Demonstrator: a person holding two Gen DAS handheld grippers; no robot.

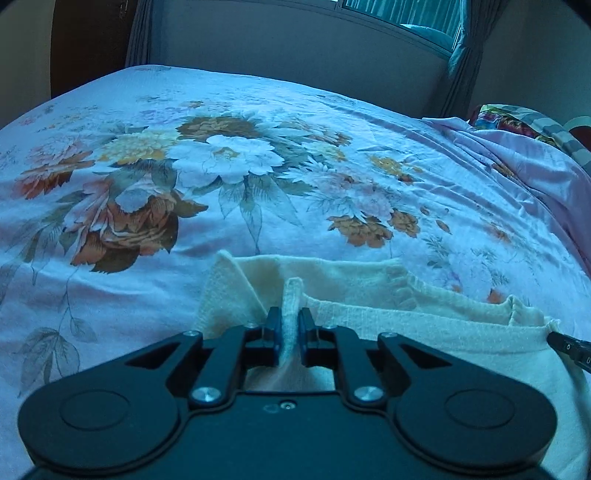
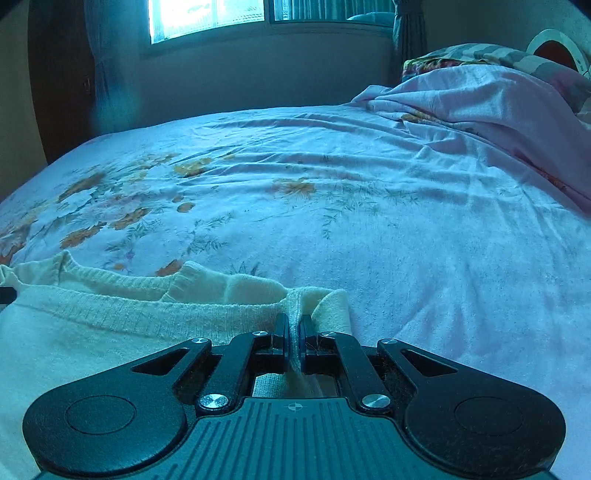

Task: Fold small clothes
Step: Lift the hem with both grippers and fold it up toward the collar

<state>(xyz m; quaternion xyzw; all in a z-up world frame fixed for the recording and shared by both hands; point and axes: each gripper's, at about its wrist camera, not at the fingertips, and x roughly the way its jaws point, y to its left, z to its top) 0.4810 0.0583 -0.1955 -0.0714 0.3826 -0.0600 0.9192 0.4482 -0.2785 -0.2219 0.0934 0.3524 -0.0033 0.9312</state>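
Note:
A small cream knit garment (image 1: 424, 332) lies on the floral bedsheet (image 1: 221, 184), with a ribbed neckline showing. My left gripper (image 1: 290, 317) is shut on a pinched fold at the garment's left edge. My right gripper (image 2: 293, 325) is shut on a fold at the garment's (image 2: 129, 321) right edge. The right gripper's tip shows at the far right of the left wrist view (image 1: 569, 349). The cloth stretches between both grippers, just above the bedsheet (image 2: 406, 240).
A bunched pink sheet (image 2: 498, 110) and a colourful pillow (image 2: 461, 55) lie at the bed's right end. A wall with a window (image 2: 207, 18) and curtains stands behind the bed. The bed's far edge runs below the wall.

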